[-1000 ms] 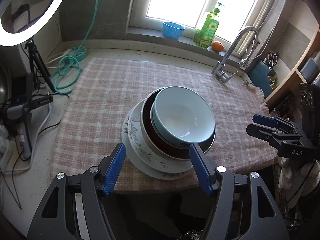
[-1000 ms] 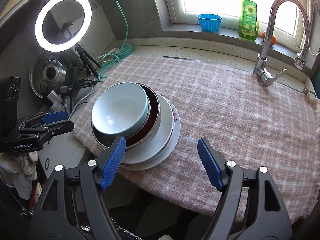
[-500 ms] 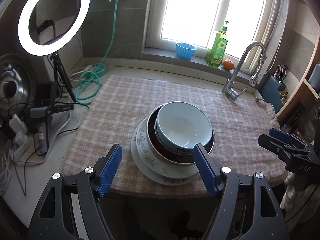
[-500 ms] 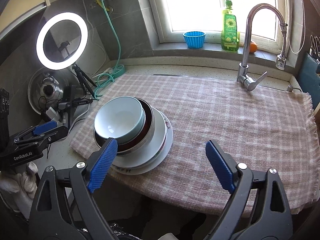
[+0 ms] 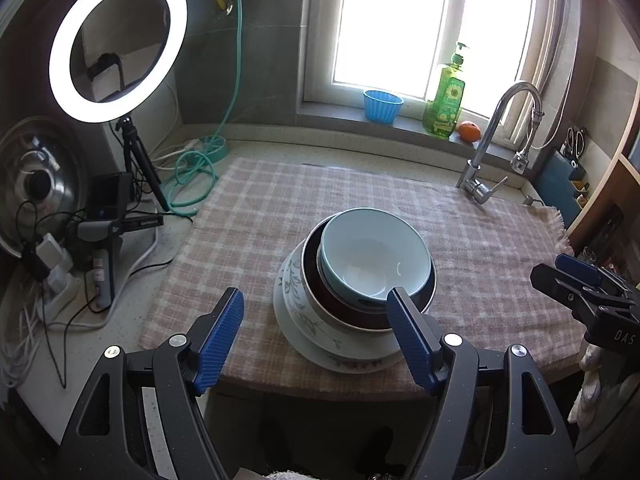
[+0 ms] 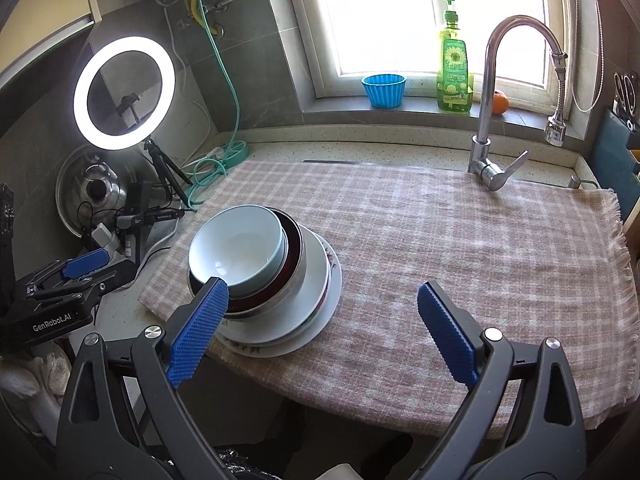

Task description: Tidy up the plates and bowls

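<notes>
Nearest, the left gripper (image 5: 316,334) and right gripper (image 6: 320,330) both gape wide with nothing between the pads, having drawn back from the counter since a second ago. One stack sits at the near edge of the checked cloth (image 6: 460,240): a pale blue bowl (image 5: 374,258) in a dark red bowl (image 5: 340,308), on what look like two plates (image 6: 316,312). Beyond stand one faucet (image 6: 490,120), one blue cup (image 6: 384,90) and one soap bottle (image 6: 454,68).

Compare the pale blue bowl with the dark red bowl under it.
The blue bowl is smaller and sits on top, nested inside the red bowl. The blue bowl's inside is pale; the red bowl's is dark, with a metallic outer wall. Both are round, upright, and stacked on plates.
</notes>
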Available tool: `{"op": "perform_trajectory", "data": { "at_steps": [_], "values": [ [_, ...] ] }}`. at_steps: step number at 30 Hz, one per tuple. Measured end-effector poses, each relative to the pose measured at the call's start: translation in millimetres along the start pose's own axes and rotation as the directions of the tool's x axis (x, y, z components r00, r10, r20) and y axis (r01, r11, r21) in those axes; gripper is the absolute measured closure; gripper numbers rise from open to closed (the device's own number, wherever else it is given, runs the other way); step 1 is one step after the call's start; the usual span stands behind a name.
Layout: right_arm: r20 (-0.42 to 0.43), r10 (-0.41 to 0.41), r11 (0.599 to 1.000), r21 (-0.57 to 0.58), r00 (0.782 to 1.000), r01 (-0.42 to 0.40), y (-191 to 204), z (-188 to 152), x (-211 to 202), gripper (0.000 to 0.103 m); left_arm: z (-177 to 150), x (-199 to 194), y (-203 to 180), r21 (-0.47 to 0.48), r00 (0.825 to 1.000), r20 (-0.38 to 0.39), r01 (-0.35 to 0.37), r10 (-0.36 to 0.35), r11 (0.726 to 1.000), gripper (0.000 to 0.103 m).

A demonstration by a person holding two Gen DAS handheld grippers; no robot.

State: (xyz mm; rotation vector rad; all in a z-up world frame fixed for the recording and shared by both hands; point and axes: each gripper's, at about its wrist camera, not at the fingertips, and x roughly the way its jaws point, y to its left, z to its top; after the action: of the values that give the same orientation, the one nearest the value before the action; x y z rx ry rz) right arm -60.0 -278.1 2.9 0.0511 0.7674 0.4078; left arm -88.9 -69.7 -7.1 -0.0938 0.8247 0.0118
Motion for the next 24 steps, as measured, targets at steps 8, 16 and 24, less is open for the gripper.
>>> {"op": "perform_trajectory", "data": {
  "at_steps": [8, 16, 24],
  "values": [
    [0.001, 0.001, 1.000, 0.001, 1.000, -0.001, -1.3, 1.1, -0.2, 0.005, 0.3, -0.8, -3.2, 0.013, 1.000, -0.003, 0.008, -0.008, 1.000, 0.029],
    [-0.001, 0.005, 1.000, 0.001, 1.000, -0.005, 1.2, 2.0, 0.1, 0.005, 2.3, -0.9, -1.1, 0.009, 1.000, -0.004, 0.015, -0.015, 1.000, 0.029],
    [-0.001, 0.003, 1.000, 0.004, 1.000, -0.003, 3.8, 1.8, 0.3, 0.005, 2.6, -1.0, -2.5, 0.012, 1.000, -0.001, 0.015, -0.015, 1.000, 0.029]
  ]
}}
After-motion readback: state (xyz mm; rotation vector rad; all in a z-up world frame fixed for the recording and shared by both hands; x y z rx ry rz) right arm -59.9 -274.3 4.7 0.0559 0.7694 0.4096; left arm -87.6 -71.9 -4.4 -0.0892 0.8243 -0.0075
